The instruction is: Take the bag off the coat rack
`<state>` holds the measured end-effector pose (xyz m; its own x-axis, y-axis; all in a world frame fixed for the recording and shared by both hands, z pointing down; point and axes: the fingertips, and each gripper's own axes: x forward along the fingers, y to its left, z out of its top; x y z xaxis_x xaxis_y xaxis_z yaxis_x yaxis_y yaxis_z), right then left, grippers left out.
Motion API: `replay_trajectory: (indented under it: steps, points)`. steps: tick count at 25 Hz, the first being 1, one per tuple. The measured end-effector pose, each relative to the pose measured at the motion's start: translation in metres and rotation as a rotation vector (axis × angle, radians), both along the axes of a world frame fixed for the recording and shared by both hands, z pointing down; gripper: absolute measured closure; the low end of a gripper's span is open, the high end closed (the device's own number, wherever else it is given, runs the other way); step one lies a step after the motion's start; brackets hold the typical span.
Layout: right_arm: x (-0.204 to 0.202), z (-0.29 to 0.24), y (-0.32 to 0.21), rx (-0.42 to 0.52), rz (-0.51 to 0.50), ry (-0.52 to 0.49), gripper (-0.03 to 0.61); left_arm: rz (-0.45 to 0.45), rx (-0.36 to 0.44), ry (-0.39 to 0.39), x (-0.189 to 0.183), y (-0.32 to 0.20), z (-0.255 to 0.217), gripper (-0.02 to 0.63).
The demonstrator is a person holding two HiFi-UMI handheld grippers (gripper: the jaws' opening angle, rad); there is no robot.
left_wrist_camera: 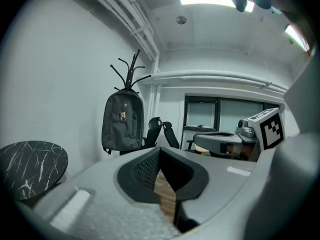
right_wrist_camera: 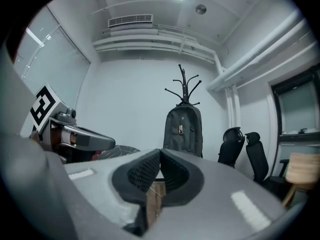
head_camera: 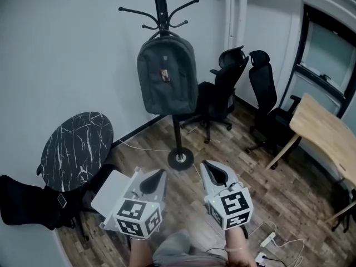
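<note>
Head view first: the bag (head_camera: 167,77) is a grey backpack hanging off the upper hooks of the coat rack (head_camera: 162,4). It lies flat against the pole with its long axis straight up and down, and its bottom edge is well above the rack's round base (head_camera: 181,159).

Both grippers sit low, on the near side of that base and well apart from the rack. The left hand-held gripper (head_camera: 158,174) has its jaws pressed together with nothing in them, just floor showing past the tips. The right hand-held gripper (head_camera: 210,168) is the same, closed and empty.

The relation that matters is that the bag is forward and up from both of them. From the rack's base, the left one sits slightly to one side and the right one slightly to the other, so I'd say neither is clearly nearer.

In the right gripper view the bag (right_wrist_camera: 183,131) is almost dead ahead of the jaws. In the left gripper view it (left_wrist_camera: 122,123) hangs off to the left of them. My guess is the right one is better lined up, but either way the jaws need to open and go up toward the top of the rack, where the bag hangs from the hooks.
</note>
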<state>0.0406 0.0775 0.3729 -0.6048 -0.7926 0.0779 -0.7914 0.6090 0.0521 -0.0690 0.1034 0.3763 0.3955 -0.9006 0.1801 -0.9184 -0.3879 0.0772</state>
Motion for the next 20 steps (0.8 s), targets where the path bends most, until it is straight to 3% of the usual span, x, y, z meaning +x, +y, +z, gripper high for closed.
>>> replay_trajectory:
  steps: [20]
  points:
    - [-0.052,-0.017,-0.114,0.049,0.008,-0.009,0.577,0.031,0.032,-0.01,-0.054,-0.117,-0.015,0.604]
